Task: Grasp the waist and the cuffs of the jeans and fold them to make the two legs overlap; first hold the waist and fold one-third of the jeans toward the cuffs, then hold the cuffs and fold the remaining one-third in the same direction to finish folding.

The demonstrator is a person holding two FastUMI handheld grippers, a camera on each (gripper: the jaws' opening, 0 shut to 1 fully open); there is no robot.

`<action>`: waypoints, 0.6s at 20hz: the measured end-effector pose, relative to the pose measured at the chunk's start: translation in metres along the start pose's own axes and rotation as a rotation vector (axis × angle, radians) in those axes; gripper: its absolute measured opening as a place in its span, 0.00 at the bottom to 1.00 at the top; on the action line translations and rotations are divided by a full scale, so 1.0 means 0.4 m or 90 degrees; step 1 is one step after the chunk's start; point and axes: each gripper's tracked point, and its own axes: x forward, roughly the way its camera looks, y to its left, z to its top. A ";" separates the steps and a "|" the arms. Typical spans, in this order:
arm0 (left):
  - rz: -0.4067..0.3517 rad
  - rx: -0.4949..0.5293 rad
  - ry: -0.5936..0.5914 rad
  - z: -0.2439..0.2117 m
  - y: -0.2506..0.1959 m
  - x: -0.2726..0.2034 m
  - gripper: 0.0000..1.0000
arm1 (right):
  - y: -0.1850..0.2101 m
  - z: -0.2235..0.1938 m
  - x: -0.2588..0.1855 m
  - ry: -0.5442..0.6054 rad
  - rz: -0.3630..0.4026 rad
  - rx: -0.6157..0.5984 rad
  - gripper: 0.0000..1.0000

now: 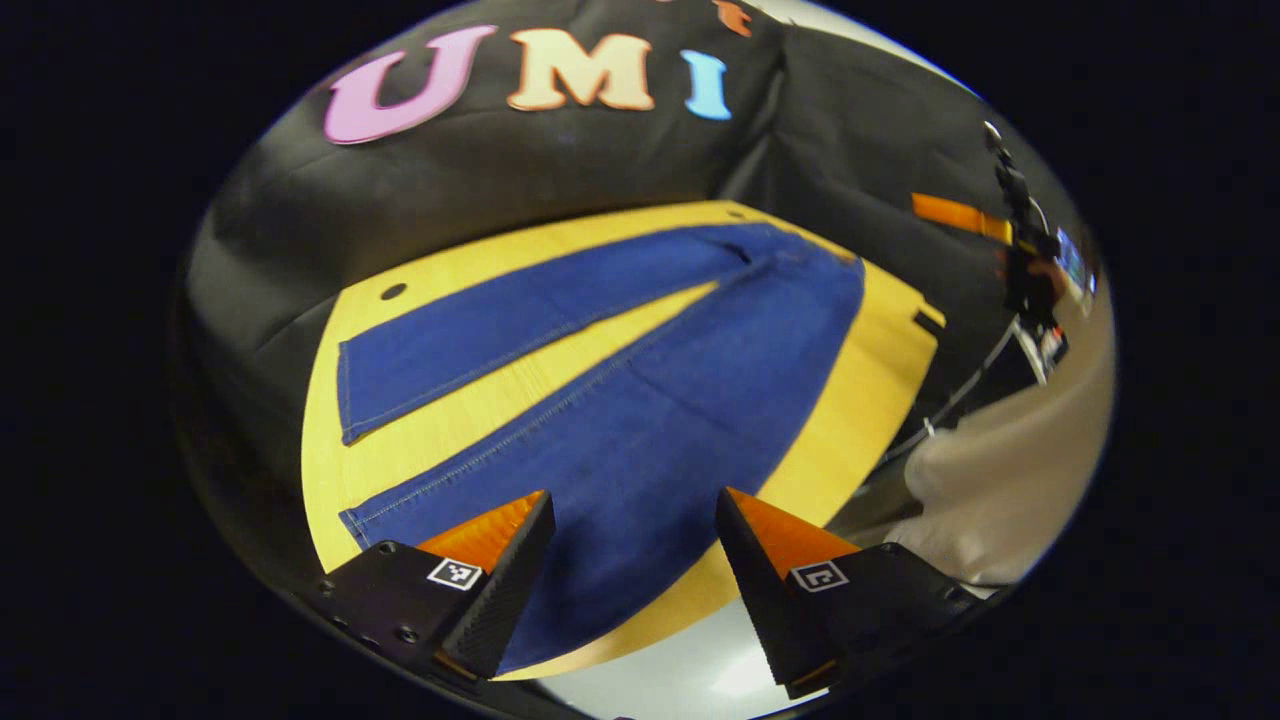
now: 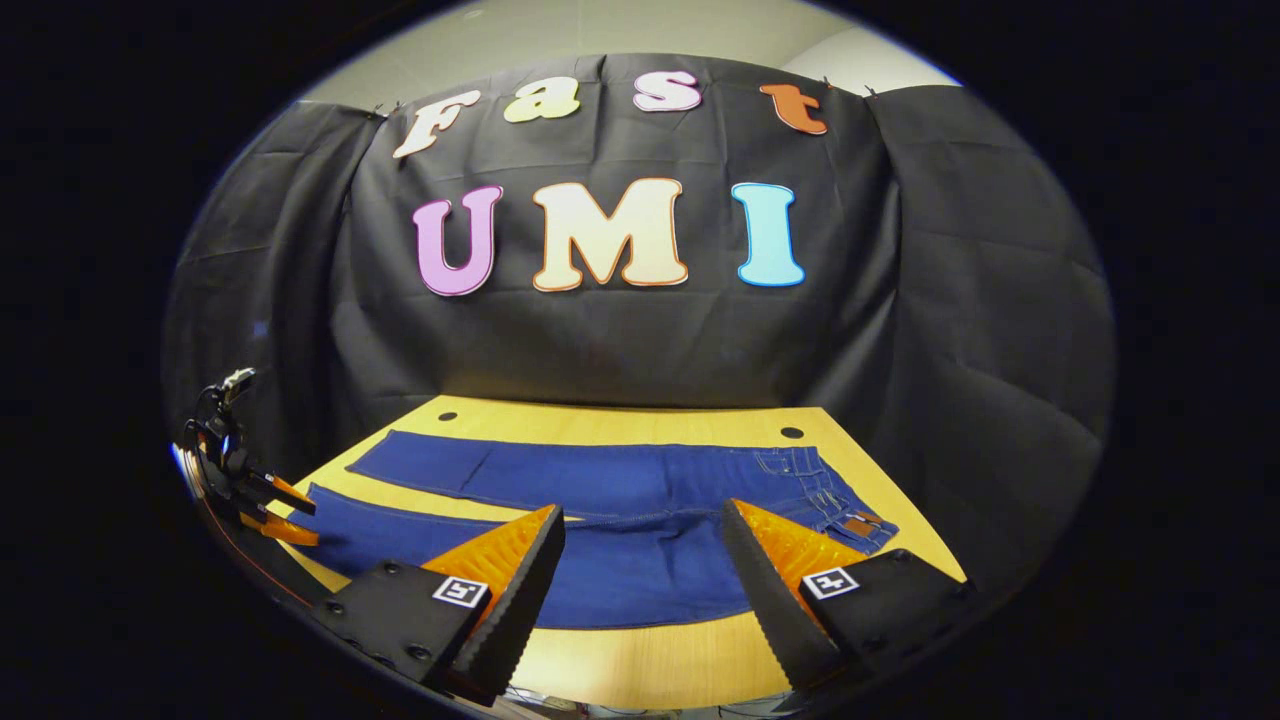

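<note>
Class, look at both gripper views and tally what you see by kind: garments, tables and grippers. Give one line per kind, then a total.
Blue denim jeans: 1
Yellow wooden table: 1
Two-finger grippers: 2, the left gripper and the right gripper, both open
Total: 4

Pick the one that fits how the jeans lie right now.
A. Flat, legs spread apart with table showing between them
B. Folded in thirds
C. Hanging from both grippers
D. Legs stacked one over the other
A: the jeans lie flat on the table, with bare wood between the legs.
</note>
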 end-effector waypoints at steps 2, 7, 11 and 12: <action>-0.023 0.035 0.051 -0.044 0.002 0.007 0.95 | 0.000 -0.016 -0.006 0.011 -0.002 -0.002 0.98; -0.048 0.085 0.144 -0.125 0.017 0.029 0.94 | -0.016 -0.048 -0.022 0.034 -0.018 -0.034 0.98; -0.046 0.141 0.194 -0.164 0.032 0.040 0.94 | -0.032 -0.053 -0.018 0.035 -0.036 -0.048 0.98; -0.046 0.135 0.195 -0.164 0.036 0.043 0.93 | -0.031 -0.054 -0.014 0.034 -0.037 -0.051 0.99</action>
